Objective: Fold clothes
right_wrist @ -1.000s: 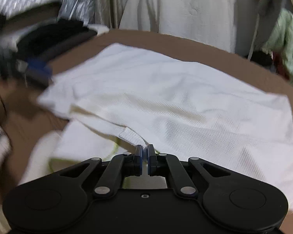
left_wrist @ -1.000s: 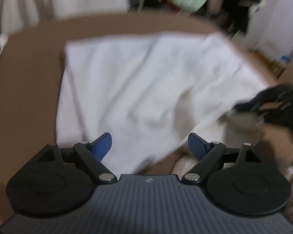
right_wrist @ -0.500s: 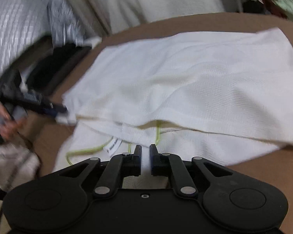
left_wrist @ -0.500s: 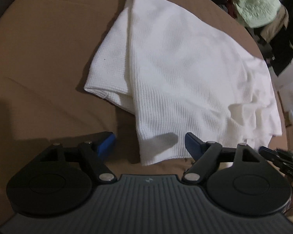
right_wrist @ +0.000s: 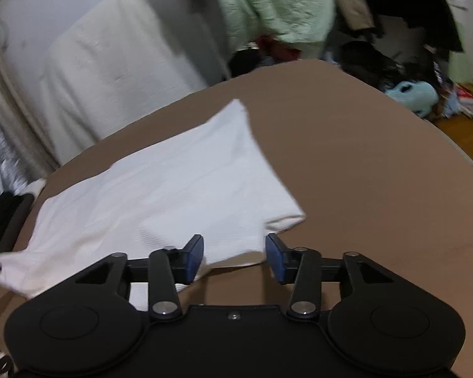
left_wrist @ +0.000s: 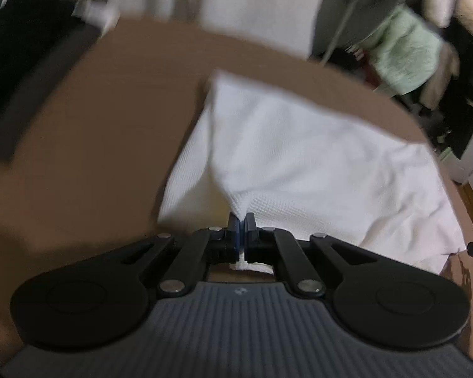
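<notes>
A white waffle-knit garment (left_wrist: 299,157) lies partly folded on a brown surface (left_wrist: 94,132). My left gripper (left_wrist: 242,220) is shut on the garment's near edge, and the cloth peaks up from the pinch. In the right wrist view the same garment (right_wrist: 160,189) spreads from the left edge to the middle. My right gripper (right_wrist: 234,252) is open, its blue pads (right_wrist: 194,250) just above the garment's near folded corner, holding nothing.
The brown surface (right_wrist: 362,173) stretches to the right of the garment. A white covered object (right_wrist: 110,72) stands behind it. A pale green garment (right_wrist: 277,9) and dark clutter hang at the back right. Black items (left_wrist: 22,47) sit at the far left.
My left gripper closed on the garment's near edge. My right gripper opened, let go of the cloth and swung to the garment's other side.
</notes>
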Action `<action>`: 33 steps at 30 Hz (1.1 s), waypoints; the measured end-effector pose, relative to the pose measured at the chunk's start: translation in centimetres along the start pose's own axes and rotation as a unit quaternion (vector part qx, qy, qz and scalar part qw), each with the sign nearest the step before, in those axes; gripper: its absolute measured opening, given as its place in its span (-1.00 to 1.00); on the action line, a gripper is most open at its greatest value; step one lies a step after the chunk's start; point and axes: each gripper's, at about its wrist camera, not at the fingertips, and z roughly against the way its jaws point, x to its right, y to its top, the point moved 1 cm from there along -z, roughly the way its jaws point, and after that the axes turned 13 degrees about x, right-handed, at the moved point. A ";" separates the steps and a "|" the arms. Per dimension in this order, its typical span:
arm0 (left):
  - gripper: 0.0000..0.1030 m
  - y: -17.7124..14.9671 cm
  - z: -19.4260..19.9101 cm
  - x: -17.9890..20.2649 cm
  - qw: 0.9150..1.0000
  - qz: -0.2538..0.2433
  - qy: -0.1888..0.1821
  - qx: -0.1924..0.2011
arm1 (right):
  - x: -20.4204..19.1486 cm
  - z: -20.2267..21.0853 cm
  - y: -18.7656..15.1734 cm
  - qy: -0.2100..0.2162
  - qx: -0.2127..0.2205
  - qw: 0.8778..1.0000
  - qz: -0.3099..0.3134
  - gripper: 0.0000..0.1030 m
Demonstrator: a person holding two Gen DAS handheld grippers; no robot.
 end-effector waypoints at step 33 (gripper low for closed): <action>-0.25 0.6 1.6 0.7 0.993 -0.037 -0.037 -0.102 | 2.8 -3.1 6.5 -0.051 0.022 0.994 0.095 0.12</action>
